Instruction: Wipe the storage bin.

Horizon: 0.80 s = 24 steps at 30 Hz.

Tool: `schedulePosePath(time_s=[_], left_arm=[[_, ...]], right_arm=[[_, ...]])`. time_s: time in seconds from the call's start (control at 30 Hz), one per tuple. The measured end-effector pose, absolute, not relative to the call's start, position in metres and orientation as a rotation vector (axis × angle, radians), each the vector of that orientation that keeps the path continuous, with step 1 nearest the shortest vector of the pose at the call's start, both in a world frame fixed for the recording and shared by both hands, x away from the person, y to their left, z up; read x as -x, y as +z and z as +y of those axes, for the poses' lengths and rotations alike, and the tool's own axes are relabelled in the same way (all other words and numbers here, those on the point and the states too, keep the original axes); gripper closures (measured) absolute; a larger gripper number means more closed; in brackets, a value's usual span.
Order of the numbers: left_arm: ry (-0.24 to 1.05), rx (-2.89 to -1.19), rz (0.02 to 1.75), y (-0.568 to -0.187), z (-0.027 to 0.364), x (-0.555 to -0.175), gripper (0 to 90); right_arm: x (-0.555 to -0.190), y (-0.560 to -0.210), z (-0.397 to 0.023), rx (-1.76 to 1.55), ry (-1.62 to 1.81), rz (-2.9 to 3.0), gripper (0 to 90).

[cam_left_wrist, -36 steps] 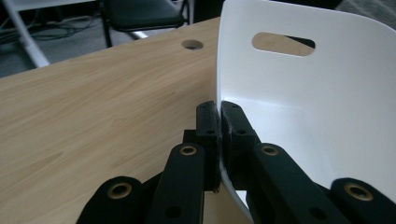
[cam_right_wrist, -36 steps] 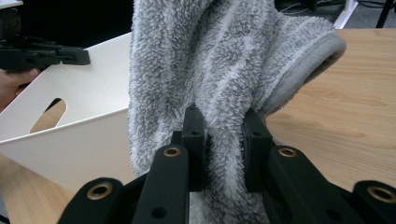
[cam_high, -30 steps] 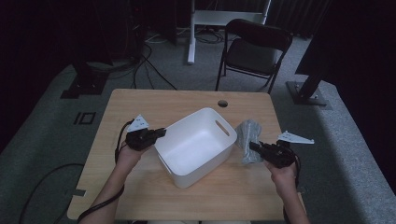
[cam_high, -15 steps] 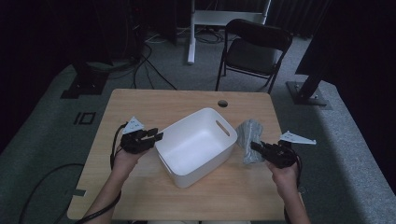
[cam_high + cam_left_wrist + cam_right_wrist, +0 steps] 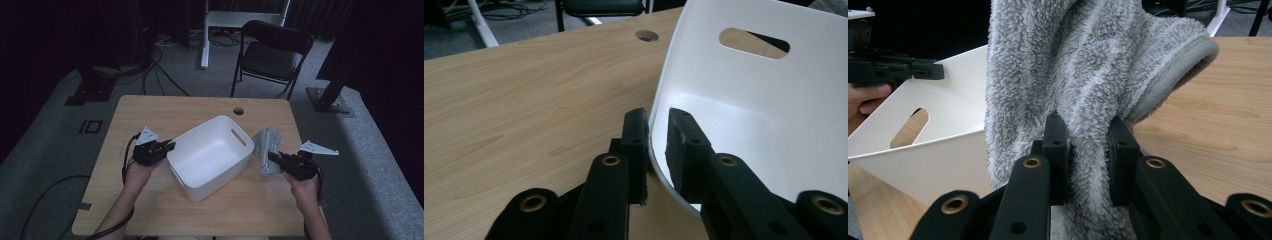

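Item one: white plastic basket (image 5: 210, 155), set at an angle in the middle of the wooden table (image 5: 150, 115), tipped so its near-left side sits low and its handle slot faces the far right. Item two: my left gripper (image 5: 167, 147), at the basket's left rim; its jaws have just been closing, and in the left gripper view the rim wall (image 5: 659, 135) stands between the two pads, one pad outside, one inside, the outer touching and the inner with a thin gap showing. Item three: grey fleecy cloth (image 5: 266, 150), bunched and upright just beside the basket's right wall, resting on the table. Item four: my right gripper (image 5: 274, 157), jaws pinched into the lower part of that cloth; the right gripper view shows the pile (image 5: 1083, 100) squeezed between both pads. Item five: black folding chair (image 5: 272, 50) on the floor beyond the table's far edge.
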<state>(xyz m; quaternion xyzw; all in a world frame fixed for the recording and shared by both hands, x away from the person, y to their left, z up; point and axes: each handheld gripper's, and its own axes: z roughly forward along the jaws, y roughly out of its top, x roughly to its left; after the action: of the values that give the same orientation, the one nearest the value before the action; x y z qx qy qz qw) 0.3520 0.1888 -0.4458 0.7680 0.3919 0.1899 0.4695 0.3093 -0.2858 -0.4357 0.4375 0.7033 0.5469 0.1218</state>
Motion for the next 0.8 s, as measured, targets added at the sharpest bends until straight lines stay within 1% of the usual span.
schedulePosePath(time_s=[0.23,0.53,0.8], left_arm=[[0.493,-1.884,0.982,-0.445,0.188,-0.356,82.4],[0.523,-1.866,0.999,-0.446,0.186,-0.353,82.7],[0.516,-1.858,0.991,-0.447,0.189,-0.349,82.6]], right_arm=[[-0.308,-0.435,-0.288,-1.279,1.605,2.046,76.1],[-0.304,-0.433,-0.286,-1.271,1.608,2.038,76.2],[-0.309,-0.444,-0.268,-1.296,1.585,2.058,76.1]])
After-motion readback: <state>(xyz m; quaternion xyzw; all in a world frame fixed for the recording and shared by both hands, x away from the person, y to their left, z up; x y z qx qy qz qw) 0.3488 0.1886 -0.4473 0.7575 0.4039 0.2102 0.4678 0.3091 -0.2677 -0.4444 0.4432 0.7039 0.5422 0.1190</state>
